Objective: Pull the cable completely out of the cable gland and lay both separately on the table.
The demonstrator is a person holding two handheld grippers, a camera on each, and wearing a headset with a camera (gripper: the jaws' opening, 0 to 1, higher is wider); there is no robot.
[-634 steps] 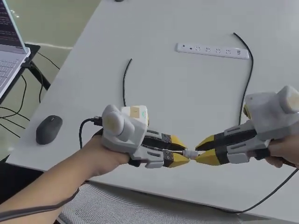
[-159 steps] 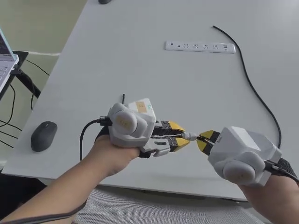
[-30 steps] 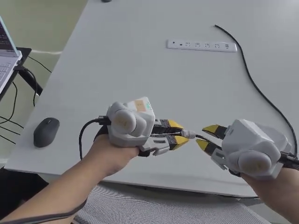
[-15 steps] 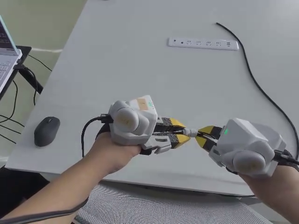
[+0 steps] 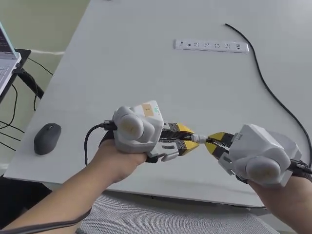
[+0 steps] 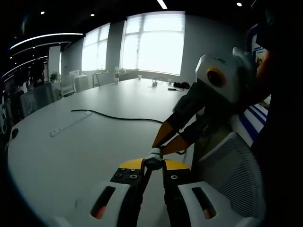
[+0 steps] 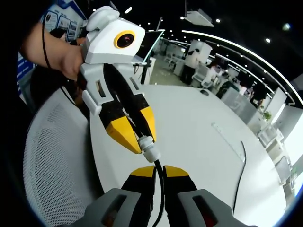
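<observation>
**Right gripper (image 5: pixel 212 143) closed onto cable (image 7: pixel 161 182)**

A second ago my right jaws stood spread, apart from the white cable gland (image 5: pixel 197 139). Now they pinch the black cable just beside it. My left gripper (image 5: pixel 190 141) pinches the gland itself, held above the table (image 5: pixel 146 73).

An open-plan office is showing here. A long white table (image 5: pixel 146 73) is carrying a white power strip (image 5: pixel 211 46), a black cord (image 5: pixel 273 97) is trailing across it, a dark computer mouse (image 5: pixel 47 138) is lying near its edge, and a laptop (image 5: pixel 6 58) is sitting just beside the table. A grey mesh chair (image 7: pixel 52 151) is standing at the table. Tall windows (image 6: pixel 151 42) are letting in daylight, and strip lights (image 7: pixel 246 40) are glowing overhead.
</observation>
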